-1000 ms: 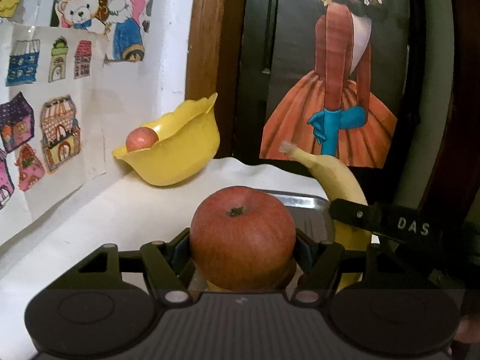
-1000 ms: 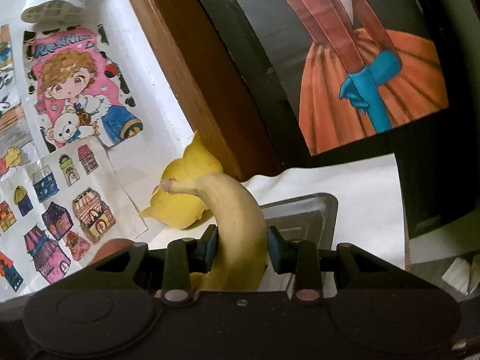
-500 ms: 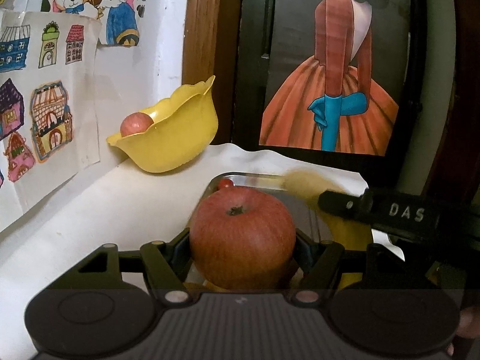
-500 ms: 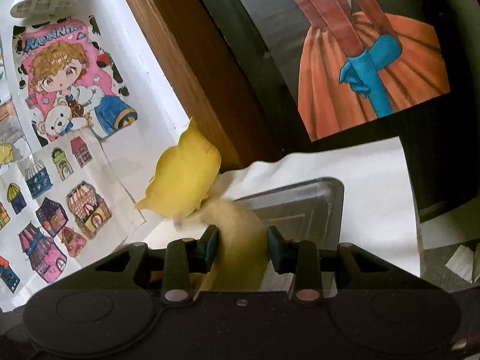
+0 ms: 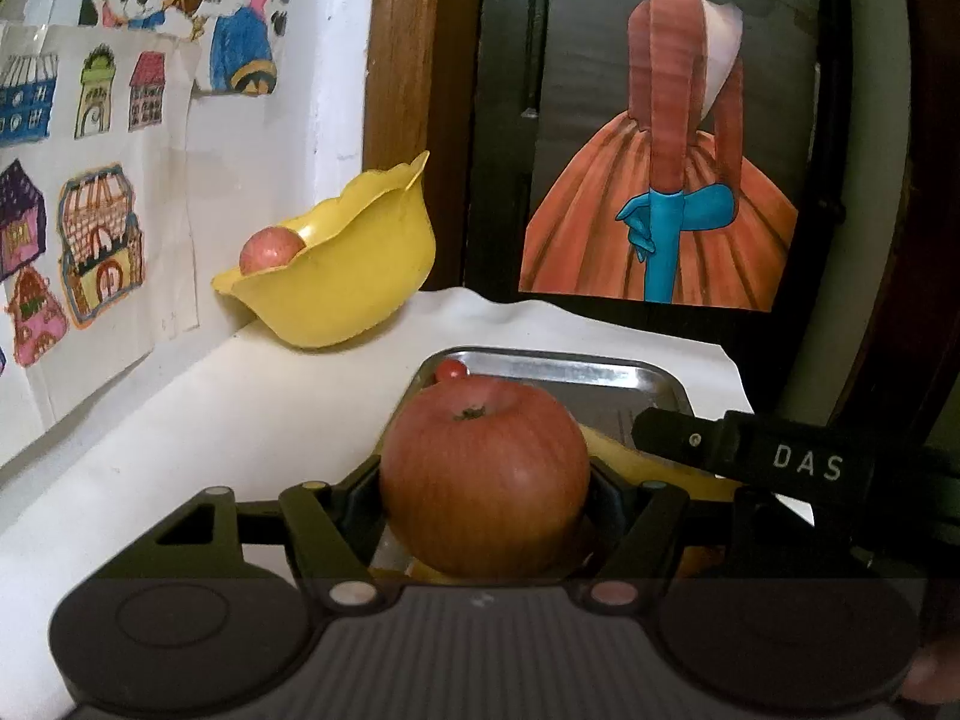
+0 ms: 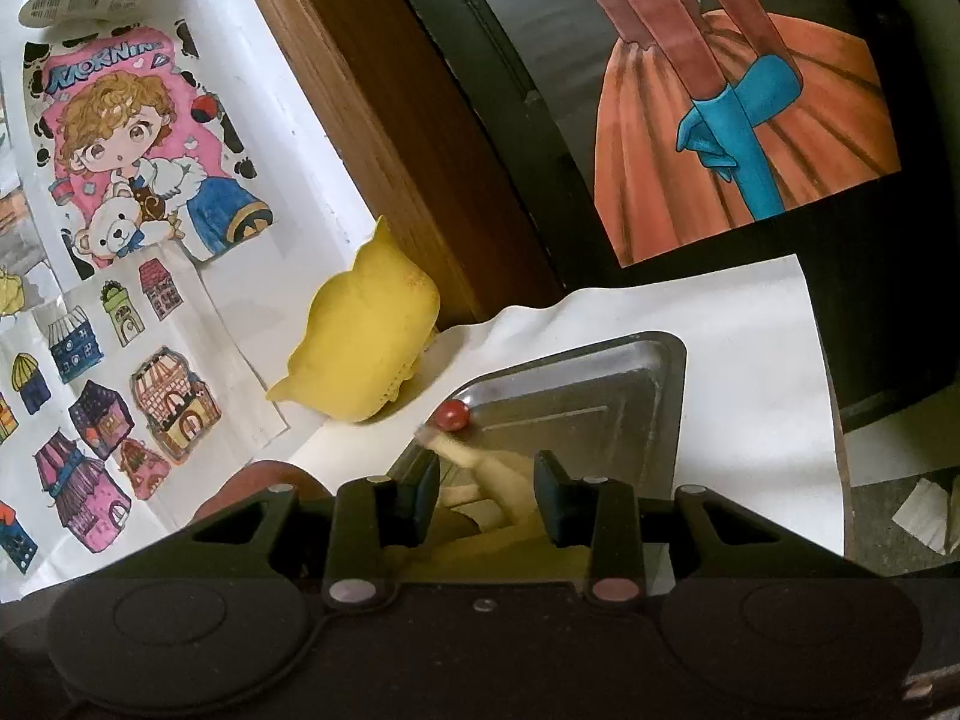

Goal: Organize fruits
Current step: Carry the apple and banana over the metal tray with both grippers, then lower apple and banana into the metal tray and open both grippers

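A red apple [image 5: 486, 480] sits between the fingers of my left gripper [image 5: 485, 501], which is shut on it just above the near end of a steel tray [image 5: 558, 375]. My right gripper [image 6: 486, 495] is closed around a yellow banana [image 6: 480, 471] that is blurred and slants down into the tray [image 6: 600, 408], its tip close to a small red fruit [image 6: 451, 414]. In the left wrist view the banana [image 5: 624, 459] shows low behind the apple, under the right gripper's finger [image 5: 750, 456]. A yellow bowl [image 5: 342, 294] holding another apple [image 5: 270, 249] stands at the back left.
The tray lies on a white sheet [image 5: 240, 414] against a wall with taped drawings [image 5: 96, 252]. A wooden frame [image 5: 396, 60] and a dark panel with a picture of an orange dress [image 5: 660, 228] close off the back. The sheet's right edge [image 6: 822, 420] drops to a darker surface.
Both grippers have come down and forward over the tray. The banana has swung from standing upright to slanting down into the tray. The apple stays held.
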A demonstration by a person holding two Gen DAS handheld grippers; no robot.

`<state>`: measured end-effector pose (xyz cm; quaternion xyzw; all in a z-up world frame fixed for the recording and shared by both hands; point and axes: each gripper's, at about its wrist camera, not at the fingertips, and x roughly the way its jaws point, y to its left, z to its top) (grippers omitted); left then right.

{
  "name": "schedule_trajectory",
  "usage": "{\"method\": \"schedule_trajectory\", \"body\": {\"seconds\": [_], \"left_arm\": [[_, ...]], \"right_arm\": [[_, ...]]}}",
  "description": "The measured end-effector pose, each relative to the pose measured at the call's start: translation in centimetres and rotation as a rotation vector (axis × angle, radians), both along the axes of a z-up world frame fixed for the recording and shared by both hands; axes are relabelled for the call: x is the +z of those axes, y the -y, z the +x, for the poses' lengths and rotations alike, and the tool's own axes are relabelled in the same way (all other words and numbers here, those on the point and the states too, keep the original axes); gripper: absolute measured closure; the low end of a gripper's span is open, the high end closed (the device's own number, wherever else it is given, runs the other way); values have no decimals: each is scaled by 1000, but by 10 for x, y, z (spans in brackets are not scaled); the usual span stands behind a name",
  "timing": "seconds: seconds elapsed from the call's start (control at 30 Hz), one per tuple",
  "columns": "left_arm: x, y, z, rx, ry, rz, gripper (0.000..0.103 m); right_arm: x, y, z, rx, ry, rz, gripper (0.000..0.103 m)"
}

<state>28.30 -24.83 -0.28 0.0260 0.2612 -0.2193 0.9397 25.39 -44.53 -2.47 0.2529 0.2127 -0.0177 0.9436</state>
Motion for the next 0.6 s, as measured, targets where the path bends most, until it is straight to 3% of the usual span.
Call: {"method": "schedule_trajectory", "body": {"seconds": [0.6], "left_arm": [[7,-2,-17,-25,52,2,16]], "right_arm": [[10,3,-16,-11,19,-19,52]]}}
